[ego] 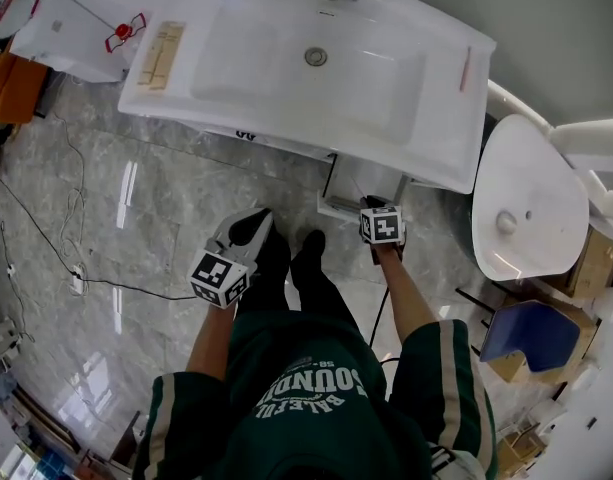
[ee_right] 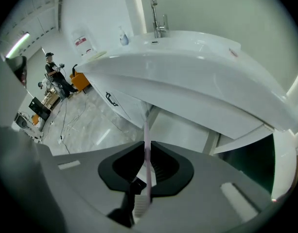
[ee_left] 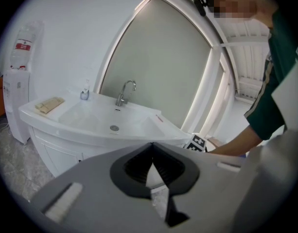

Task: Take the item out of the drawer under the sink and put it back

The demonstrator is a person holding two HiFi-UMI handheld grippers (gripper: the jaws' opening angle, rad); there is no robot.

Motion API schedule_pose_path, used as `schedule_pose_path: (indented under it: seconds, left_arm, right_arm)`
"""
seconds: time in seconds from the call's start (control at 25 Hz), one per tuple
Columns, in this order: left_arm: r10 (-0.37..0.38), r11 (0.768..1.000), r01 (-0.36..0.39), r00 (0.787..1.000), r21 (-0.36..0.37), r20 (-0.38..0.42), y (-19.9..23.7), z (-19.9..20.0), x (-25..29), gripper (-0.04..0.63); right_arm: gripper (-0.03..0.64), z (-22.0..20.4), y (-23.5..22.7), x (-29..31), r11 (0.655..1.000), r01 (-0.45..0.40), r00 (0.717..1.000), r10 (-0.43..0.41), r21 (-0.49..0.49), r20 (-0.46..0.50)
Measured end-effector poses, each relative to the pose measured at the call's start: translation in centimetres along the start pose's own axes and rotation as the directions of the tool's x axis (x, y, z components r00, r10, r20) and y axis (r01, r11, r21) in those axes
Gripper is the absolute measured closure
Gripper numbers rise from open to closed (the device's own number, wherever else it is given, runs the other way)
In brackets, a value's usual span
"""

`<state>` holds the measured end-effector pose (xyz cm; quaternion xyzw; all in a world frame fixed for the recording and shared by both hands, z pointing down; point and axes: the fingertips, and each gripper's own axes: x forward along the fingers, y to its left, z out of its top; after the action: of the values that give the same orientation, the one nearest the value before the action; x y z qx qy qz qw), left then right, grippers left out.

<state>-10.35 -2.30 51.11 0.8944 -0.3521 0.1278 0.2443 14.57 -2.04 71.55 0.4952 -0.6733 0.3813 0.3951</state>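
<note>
A glossy grey marble floor (ego: 136, 198) lies at the person's feet. Nearest, the left tongs (ee_left: 151, 148) are clenched on nothing, probably just kept out of the way. The right tongs (ee_right: 145, 147) grasp a thin pink toothbrush (ee_right: 147, 130) by its stem, which stands between the jaws, likely to clear the pulled-out drawer (ego: 356, 193) just beside it. Beyond sits the white sink (ego: 286, 108).

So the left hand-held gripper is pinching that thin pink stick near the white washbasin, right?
No, the right hand-held gripper is pinching the thin pink stick near the white washbasin. The right gripper view shows the stick between its jaws.
</note>
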Motion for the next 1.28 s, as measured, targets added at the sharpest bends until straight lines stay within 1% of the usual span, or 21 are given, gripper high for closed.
schedule_pose_path:
  seconds: [0.16,0.32,0.48,0.64,0.8,1.0,1.28]
  left_arm:
    - [-0.012,1.0,0.012,1.0,0.026,0.017,-1.1,1.4,0.0,0.546]
    - [-0.023,0.999,0.021,0.999,0.048,0.035,-2.2,2.6,0.2,0.545]
    - [-0.034,0.997,0.03,0.998,0.073,0.056,-3.4,4.0,0.4,0.546]
    - [-0.042,0.994,0.034,0.996,0.1,0.083,-4.2,5.3,0.3,0.546]
    - [-0.041,0.992,0.028,0.993,0.119,0.114,-4.7,6.9,-0.1,0.546]
    - [-0.045,0.989,0.023,0.988,0.145,0.15,-5.1,9.0,-0.3,0.546]
    - [-0.051,0.983,0.009,0.973,0.185,0.225,-6.0,13.0,-0.5,0.546]
  right_arm:
    - [0.572,1.1,1.4,-3.9,0.999,-0.034,0.996,0.034,0.003,0.086]
    - [0.572,2.5,2.4,-8.0,0.998,-0.058,0.983,0.06,-0.016,0.173]
    - [0.572,4.1,2.9,-12.1,0.997,-0.064,0.963,0.073,-0.046,0.259]
    - [0.572,5.9,3.1,-15.8,0.997,-0.057,0.935,0.075,-0.061,0.348]
    - [0.572,8.5,3.0,-19.7,0.996,-0.049,0.897,0.075,-0.07,0.436]
    - [0.572,12.4,2.8,-23.9,0.996,-0.028,0.838,0.069,-0.083,0.541]
    - [0.572,17.0,3.6,-30.6,0.994,-0.013,0.736,0.086,-0.113,0.671]
